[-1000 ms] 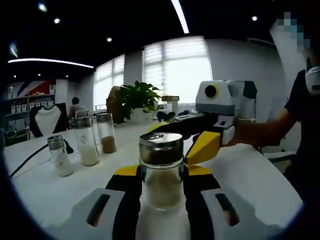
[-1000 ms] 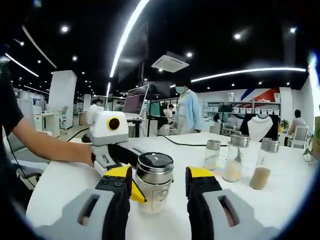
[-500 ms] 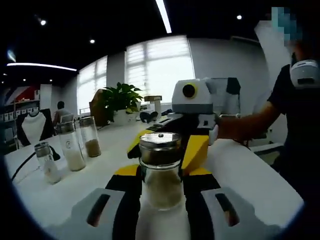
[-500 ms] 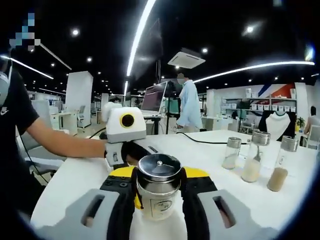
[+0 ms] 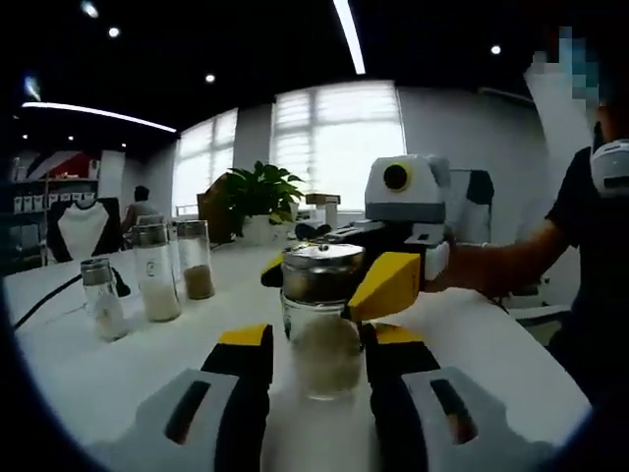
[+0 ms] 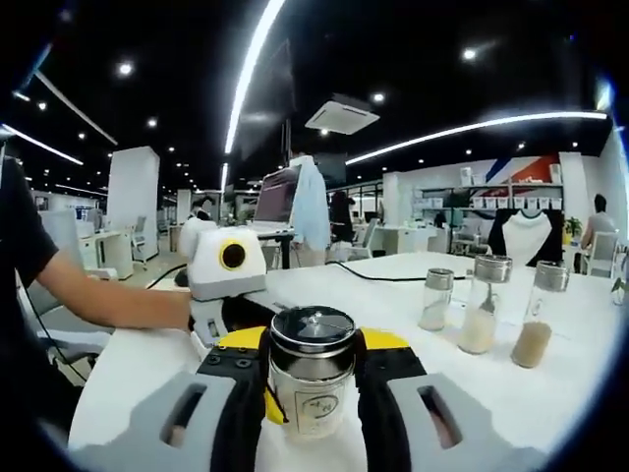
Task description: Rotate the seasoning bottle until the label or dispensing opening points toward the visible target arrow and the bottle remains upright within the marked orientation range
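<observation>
The seasoning bottle point(image 5: 320, 320) is a glass jar with a metal lid and pale powder inside, upright on the white table point(image 5: 511, 359). In the left gripper view my left gripper point(image 5: 319, 339) flanks the bottle with a thin gap at each jaw, so it is open. The right gripper point(image 5: 330, 279) comes in from behind, its yellow fingertips clamped just under the lid. In the right gripper view the bottle point(image 6: 313, 383) shows a small printed label facing the camera. My right gripper point(image 6: 313, 346) is shut on it. The left gripper point(image 6: 228, 295) sits just beyond the bottle.
Three more glass jars point(image 5: 157, 280) stand in a row at the left of the table, also seen on the right of the right gripper view as jars point(image 6: 482, 307). A potted plant point(image 5: 257, 197) stands at the back. A person's forearm point(image 6: 98, 295) reaches across at the left.
The right gripper closed on the bottle a second ago and still holds it. The left gripper's jaws have since eased off the glass. Both views have shifted slightly.
</observation>
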Demonstrator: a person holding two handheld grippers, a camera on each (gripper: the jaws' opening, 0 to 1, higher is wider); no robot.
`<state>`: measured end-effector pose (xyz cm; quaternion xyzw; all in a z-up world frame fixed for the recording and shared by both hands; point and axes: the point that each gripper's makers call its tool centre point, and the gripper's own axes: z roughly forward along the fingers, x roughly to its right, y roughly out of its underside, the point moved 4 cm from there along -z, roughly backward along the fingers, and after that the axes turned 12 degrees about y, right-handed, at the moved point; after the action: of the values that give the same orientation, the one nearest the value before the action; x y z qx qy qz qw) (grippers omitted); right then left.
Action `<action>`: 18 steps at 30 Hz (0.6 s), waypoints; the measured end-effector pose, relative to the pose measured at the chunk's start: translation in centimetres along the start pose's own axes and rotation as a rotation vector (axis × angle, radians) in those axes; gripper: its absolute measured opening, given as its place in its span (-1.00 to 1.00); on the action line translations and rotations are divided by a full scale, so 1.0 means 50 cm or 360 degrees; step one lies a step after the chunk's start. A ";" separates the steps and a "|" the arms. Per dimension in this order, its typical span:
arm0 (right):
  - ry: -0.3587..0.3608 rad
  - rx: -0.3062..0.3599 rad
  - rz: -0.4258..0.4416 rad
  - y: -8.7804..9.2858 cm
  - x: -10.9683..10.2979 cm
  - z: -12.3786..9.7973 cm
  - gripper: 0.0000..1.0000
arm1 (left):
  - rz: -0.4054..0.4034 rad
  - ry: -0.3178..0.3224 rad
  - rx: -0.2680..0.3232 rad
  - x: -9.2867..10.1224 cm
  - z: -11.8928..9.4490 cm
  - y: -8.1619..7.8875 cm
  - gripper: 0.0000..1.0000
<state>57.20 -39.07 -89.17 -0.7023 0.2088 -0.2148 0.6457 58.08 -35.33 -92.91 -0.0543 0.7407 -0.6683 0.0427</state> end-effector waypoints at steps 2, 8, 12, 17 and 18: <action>0.0029 0.0015 -0.0006 -0.012 -0.001 0.004 -0.37 | 0.0034 -0.0046 -0.0067 -0.004 0.001 0.012 -0.13; 0.0146 0.0013 0.0012 -0.036 0.017 0.018 -0.37 | 0.0048 -0.0144 -0.0097 -0.015 0.004 0.018 -0.14; 0.0275 -0.0008 0.0001 -0.036 0.038 0.030 -0.37 | -0.0017 -0.0238 0.0010 -0.028 -0.006 0.003 -0.17; 0.0399 0.0035 0.0045 -0.041 0.045 0.041 -0.37 | -0.0037 -0.0351 0.0029 -0.042 -0.013 0.001 -0.17; 0.0430 0.0049 0.0050 -0.045 0.046 0.043 -0.37 | -0.0052 -0.0371 0.0044 -0.043 -0.014 -0.001 -0.17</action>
<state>60.37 -38.44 -87.03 -0.6536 0.3016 -0.3005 0.6258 60.14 -34.36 -92.83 -0.1432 0.7205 -0.6681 0.1184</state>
